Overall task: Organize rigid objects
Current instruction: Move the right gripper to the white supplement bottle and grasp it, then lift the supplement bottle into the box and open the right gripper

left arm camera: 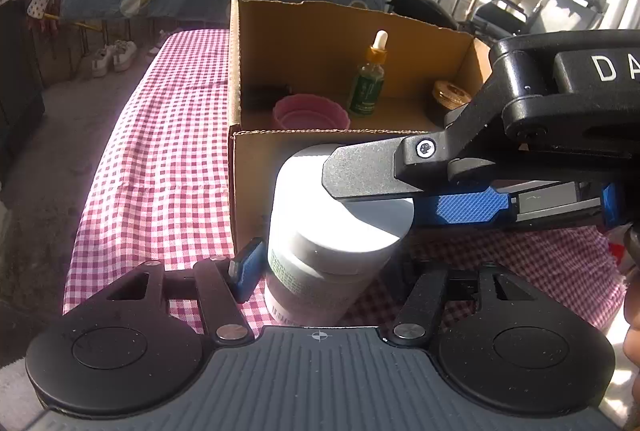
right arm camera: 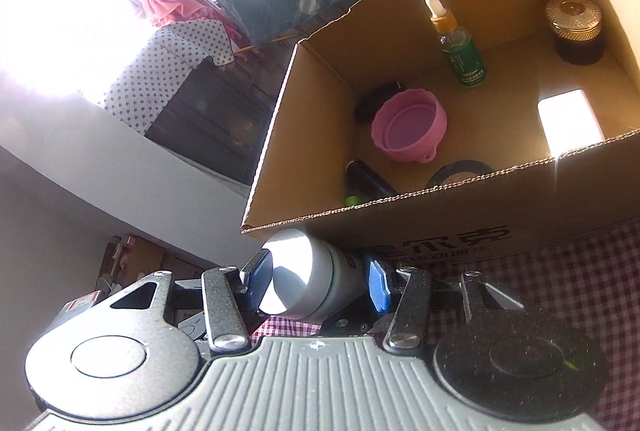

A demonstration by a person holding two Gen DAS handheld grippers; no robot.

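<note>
The white jar [left arm camera: 336, 231], a smooth plastic cylinder with a flat lid and a printed label, stands just in front of the cardboard box [left arm camera: 256, 167] on the counter [left arm camera: 160, 135], which is covered with a red-and-white checked cloth. Its base is cut off behind the body of the left gripper [left arm camera: 320, 271], and its label text is too small to read. The right gripper [right arm camera: 320, 283] pinches the jar from the side, its blue ribbed pads [right arm camera: 378, 285] pressed against the jar's wall; in the left wrist view one dark finger of it crosses over the lid. The left gripper stands partly spread around the jar: its left pad [left arm camera: 246, 267] lies just beside the jar wall, but its right pad is hidden behind the jar and its shadow, so contact cannot be confirmed. Inside the open, corrugated box stand a green glass dropper bottle [right arm camera: 460, 47] with a gold collar and white rubber bulb, a pink ribbed collapsible cup [right arm camera: 408, 127], and a dark jar with a knurled gold lid [right arm camera: 574, 27]. A dark cylinder with a green tip [right arm camera: 362, 185] and a dark round item [right arm camera: 460, 173] lie against the near wall, both partly cut off by the box rim and hard to identify. A glaring sunlit patch washes out part of the box floor.
</note>
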